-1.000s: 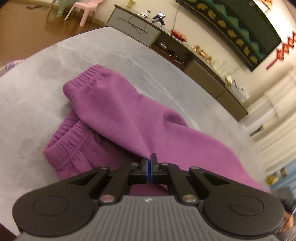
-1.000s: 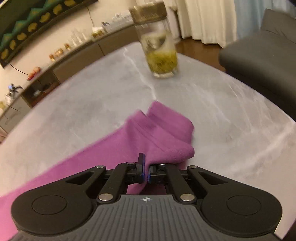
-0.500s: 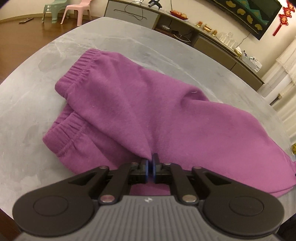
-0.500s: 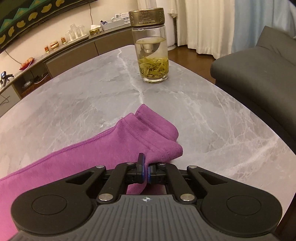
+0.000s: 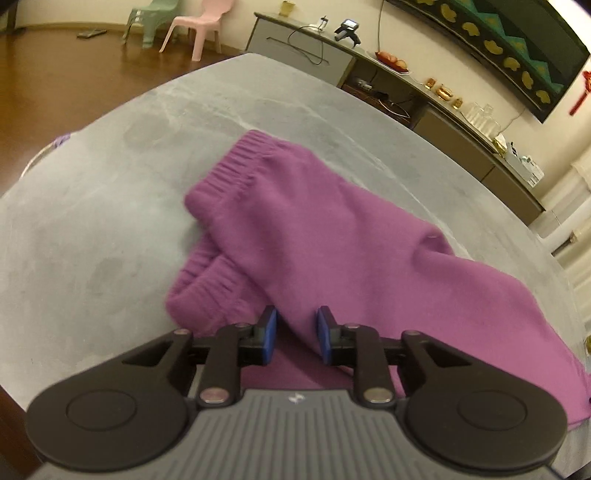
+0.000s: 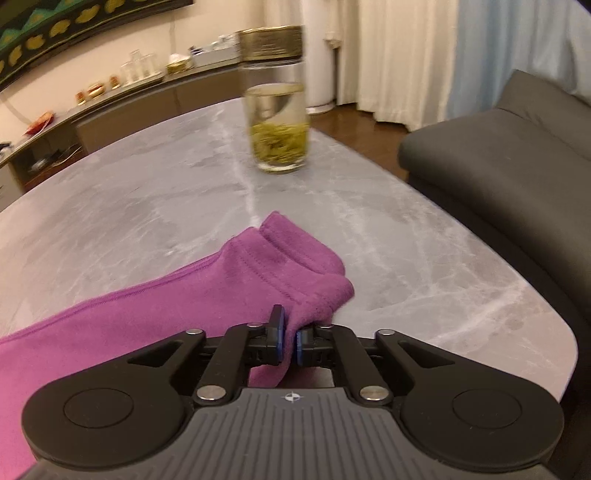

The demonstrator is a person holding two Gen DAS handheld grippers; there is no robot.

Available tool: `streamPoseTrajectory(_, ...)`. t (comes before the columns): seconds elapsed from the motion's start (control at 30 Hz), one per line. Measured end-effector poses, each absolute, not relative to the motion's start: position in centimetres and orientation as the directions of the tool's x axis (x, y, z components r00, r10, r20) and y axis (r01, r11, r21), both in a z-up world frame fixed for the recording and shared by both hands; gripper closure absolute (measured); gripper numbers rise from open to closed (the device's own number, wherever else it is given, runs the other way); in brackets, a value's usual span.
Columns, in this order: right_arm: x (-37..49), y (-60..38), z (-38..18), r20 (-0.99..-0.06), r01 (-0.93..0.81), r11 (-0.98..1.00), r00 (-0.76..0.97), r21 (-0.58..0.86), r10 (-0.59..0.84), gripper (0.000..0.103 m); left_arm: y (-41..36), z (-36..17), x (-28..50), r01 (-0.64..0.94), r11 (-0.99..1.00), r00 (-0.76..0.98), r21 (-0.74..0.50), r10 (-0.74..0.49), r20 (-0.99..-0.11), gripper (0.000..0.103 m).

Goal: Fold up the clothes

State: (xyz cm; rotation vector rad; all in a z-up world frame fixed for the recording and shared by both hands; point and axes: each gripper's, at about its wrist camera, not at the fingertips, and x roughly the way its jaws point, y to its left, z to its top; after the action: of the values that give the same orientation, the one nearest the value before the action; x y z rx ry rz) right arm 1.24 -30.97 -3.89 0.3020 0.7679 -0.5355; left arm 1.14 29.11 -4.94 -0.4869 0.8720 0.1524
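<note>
Purple sweatpants (image 5: 332, 240) lie on the grey marble table (image 5: 92, 229), folded lengthwise, with the elastic waistband (image 5: 236, 162) at the far left. My left gripper (image 5: 295, 328) hovers over their near edge. Its jaws are opening, and a fold of cloth lies loose between the blue pads (image 5: 267, 328). In the right wrist view the hemmed leg ends (image 6: 295, 258) rest on the table (image 6: 147, 192). My right gripper (image 6: 289, 336) is at the near corner of the cuff. Its jaws are just opening, with the cloth still pinched in the narrow gap.
A glass jar of tea (image 6: 277, 125) with a metal lid stands beyond the cuffs. A dark sofa (image 6: 498, 166) sits past the table's right edge. A sideboard (image 5: 424, 103) runs along the wall, and small plastic chairs (image 5: 192, 26) stand on the wooden floor.
Both grippers were shut on the cloth; the left jaws have now parted clearly and the right only slightly. The upper layer of the sweatpants has settled flat on the table.
</note>
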Motion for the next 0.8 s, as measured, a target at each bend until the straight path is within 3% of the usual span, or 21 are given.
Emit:
streamPoseTrajectory(0.03, 1.1, -31.0, -3.8, -0.720, 0.573, 0.818, 0.586, 0.044, -0.371, 0.082, 29.1, -4.7, 0.9, -0.314, 0.881, 0.651, -0.354, -0.071, -0.756, 0.080)
streamPoseTrajectory(0.07, 0.9, -30.8, -3.6, -0.707, 0.602, 0.799, 0.565, 0.000, -0.426, 0.062, 29.1, -4.4, 0.7, -0.307, 0.881, 0.661, -0.360, -0.075, -0.747, 0.079)
streamPoseTrajectory(0.17, -0.6, -28.5, -1.1, -0.572, 0.646, 0.755, 0.579, -0.114, -0.582, 0.044, 29.8, -3.8, -0.2, -0.312, 0.866, 0.691, -0.390, -0.075, -0.719, 0.075)
streamPoseTrajectory(0.27, -1.1, -24.5, 0.2, -0.495, 0.547, 0.827, 0.686, -0.131, -0.532, 0.043, 31.0, -3.8, -0.6, -0.358, 0.832, 0.697, -0.425, -0.065, -0.714, 0.074)
streamPoseTrajectory(0.33, -0.4, -21.7, 0.0, -0.516, 0.390, 0.915, 0.764, -0.106, -0.386, 0.043, 31.4, -4.2, -0.4, -0.376, 0.816, 0.688, -0.439, -0.071, -0.723, 0.074)
streamPoseTrajectory(0.43, 2.3, -18.7, -2.6, -0.686, 0.185, 0.981, 0.707, -0.057, -0.173, 0.047, 32.0, -4.6, -0.3, -0.401, 0.805, 0.685, -0.437, -0.054, -0.727, 0.074)
streamPoseTrajectory(0.5, 3.5, -18.0, -3.8, -0.725, 0.199, 0.968, 0.642, -0.155, -0.248, 0.048, 33.0, -4.2, -0.8, -0.416, 0.772, 0.709, -0.481, -0.056, -0.703, 0.074)
streamPoseTrajectory(0.57, 3.1, -17.0, -2.1, -0.639, 0.244, 0.941, 0.692, -0.232, -0.337, 0.048, 33.6, -3.9, -1.3, -0.423, 0.756, 0.726, -0.500, -0.047, -0.686, 0.070)
streamPoseTrajectory(0.63, 1.7, -14.4, 0.4, -0.567, 0.200, 0.962, 0.778, -0.186, -0.271, 0.048, 34.3, -3.6, -1.7, -0.429, 0.740, 0.742, -0.518, -0.039, -0.669, 0.070)
streamPoseTrajectory(0.7, 0.1, -8.2, 2.1, -0.504, 0.049, 0.980, 0.852, -0.194, -0.142, 0.048, 34.5, -4.0, -1.4, -0.430, 0.738, 0.734, -0.520, -0.049, -0.677, 0.070)
streamPoseTrajectory(0.8, -2.6, 4.3, 2.7, -0.485, -0.307, 0.930, 0.856, -0.204, 0.176, 0.045, 34.4, -4.4, -1.2, -0.430, 0.742, 0.720, -0.514, -0.062, -0.691, 0.070)
